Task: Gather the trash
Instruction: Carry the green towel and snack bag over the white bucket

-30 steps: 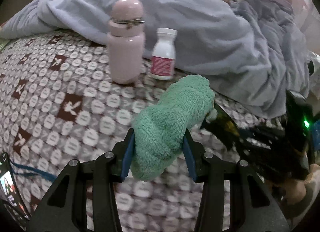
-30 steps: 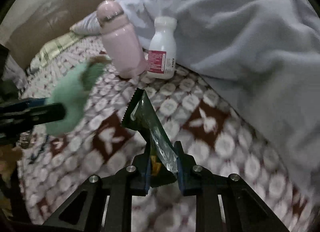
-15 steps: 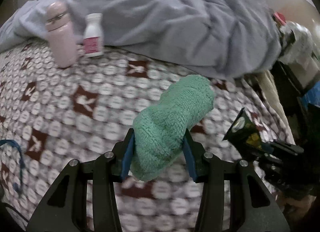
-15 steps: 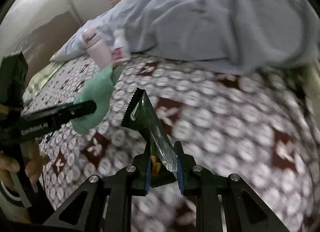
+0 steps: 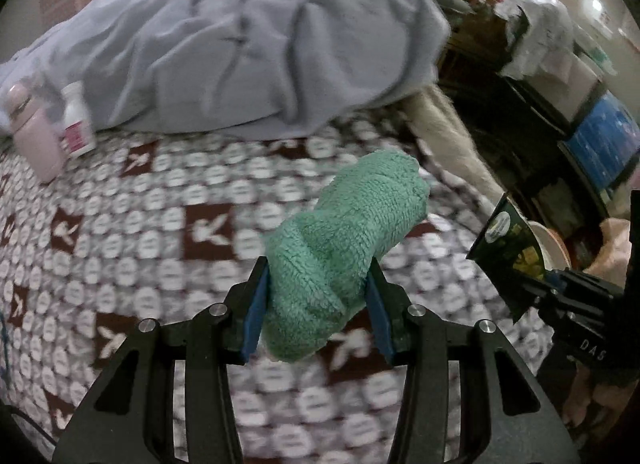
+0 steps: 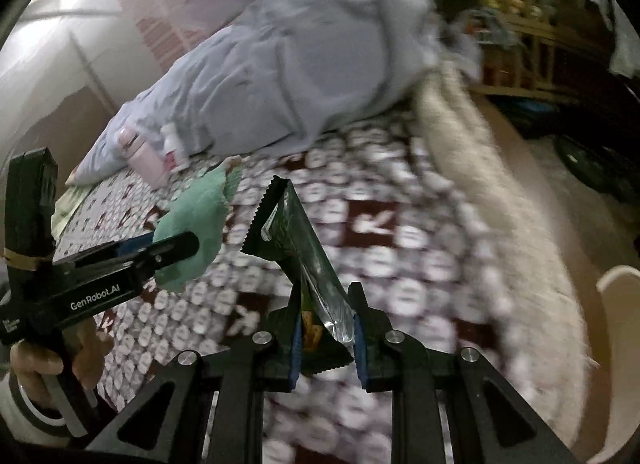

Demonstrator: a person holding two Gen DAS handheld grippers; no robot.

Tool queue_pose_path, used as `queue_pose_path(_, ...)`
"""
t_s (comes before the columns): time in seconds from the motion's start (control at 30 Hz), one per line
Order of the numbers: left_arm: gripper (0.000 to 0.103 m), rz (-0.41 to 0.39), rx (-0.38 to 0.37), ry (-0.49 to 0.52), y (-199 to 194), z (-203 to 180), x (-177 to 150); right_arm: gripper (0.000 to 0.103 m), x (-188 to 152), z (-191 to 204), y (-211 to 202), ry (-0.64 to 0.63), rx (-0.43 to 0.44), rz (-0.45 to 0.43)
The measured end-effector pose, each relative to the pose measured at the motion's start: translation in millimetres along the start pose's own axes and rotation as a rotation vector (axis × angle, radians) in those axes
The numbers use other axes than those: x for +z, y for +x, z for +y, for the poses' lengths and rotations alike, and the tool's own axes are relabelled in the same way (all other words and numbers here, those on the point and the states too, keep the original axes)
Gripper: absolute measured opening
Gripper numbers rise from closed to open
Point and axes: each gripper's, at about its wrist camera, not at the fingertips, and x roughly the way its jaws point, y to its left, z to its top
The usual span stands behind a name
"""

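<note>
Both pickups look done: the left gripper [image 5: 316, 316] clamps a green cloth [image 5: 344, 248], the right gripper [image 6: 325, 338] a wrapper [image 6: 298, 252], both above the bed's [image 5: 168, 232] edge. Dropping them remains.

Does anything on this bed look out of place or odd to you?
Yes. A pink flask and a white pill bottle stand on the patterned bedspread, right against the rumpled grey duvet, a wobbly place for them. Both look upright and closed, with nothing spilled.
</note>
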Motion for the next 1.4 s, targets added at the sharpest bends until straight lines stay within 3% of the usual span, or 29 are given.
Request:
queue_pose_path(0.67,0.043,0.051,-0.154,0.242,39.1,-180.4,16.2,0.020,-48.8,-174.4,-99.4,0.317,-0.244,-0.099)
queue_pose_path(0.83,0.043,0.037,-0.127,0.317,48.0,-219.6,16.2,0.020,-67.2,-217.9,-111.5,0.409,-0.304,-0.095)
queue_pose_path(1.17,0.044,0.033,-0.208,0.336,46.8,-255.5,36.5,0.020,-89.1,-265.9,-120.3,0.515,-0.336,-0.100)
queue_pose_path(1.4,0.044,0.083,-0.291,0.345,56.3,-288.7,35.1,0.020,-97.8,-278.8,-122.0,0.544,-0.355,-0.095)
